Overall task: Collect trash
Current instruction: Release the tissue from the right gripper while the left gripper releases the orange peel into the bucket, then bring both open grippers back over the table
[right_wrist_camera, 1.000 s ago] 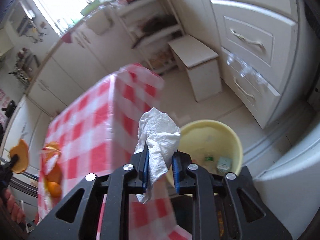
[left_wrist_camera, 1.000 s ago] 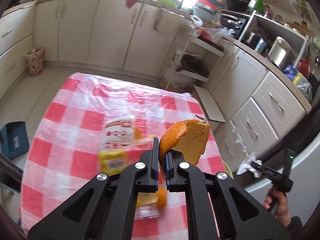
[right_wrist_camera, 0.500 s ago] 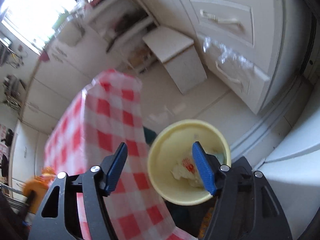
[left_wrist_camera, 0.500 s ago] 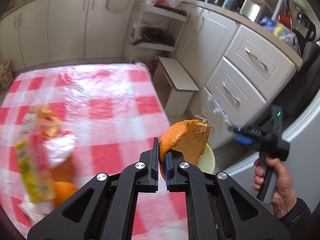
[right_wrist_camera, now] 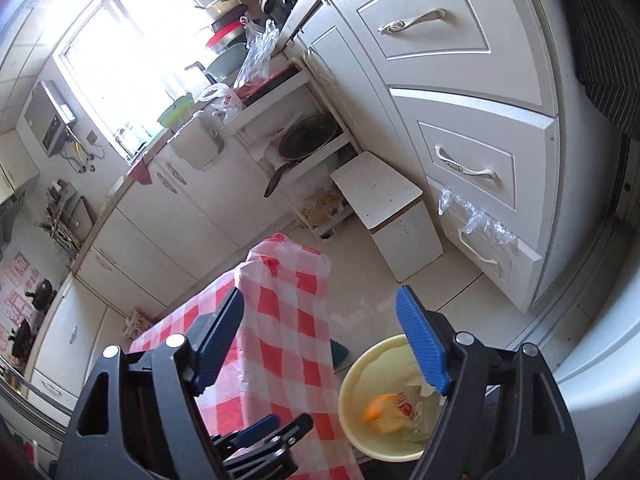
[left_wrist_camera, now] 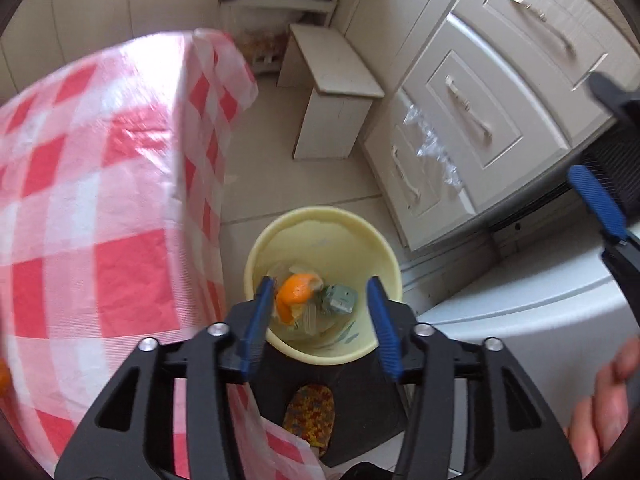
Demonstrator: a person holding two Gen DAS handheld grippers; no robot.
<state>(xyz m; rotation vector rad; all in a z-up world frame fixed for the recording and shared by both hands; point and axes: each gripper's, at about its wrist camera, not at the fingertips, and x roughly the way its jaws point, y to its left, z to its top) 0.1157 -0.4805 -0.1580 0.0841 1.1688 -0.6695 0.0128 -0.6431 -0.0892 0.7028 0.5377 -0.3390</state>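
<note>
While the left gripper [left_wrist_camera: 320, 320] is held directly above the yellow bin [left_wrist_camera: 280, 228], its jaws are spread wide and nothing is gripped between them. The orange peel [left_wrist_camera: 296, 294] is seen between the blue pads [left_wrist_camera: 256, 320], lying inside the bin on other scraps, beside a small greenish carton [left_wrist_camera: 339, 299]. The peel is curled, bright orange outside with a pale inner edge. From the right wrist view, the same peel [right_wrist_camera: 378, 403] is seen in the bin [right_wrist_camera: 360, 372], next to a crumpled wrapper [right_wrist_camera: 408, 408]. The right gripper [right_wrist_camera: 320, 344] is likewise held released and empty, raised beside the checkered tablecloth [right_wrist_camera: 288, 320], with the bin under its right finger. The bin stands on the floor just beside the table's draped edge.
</note>
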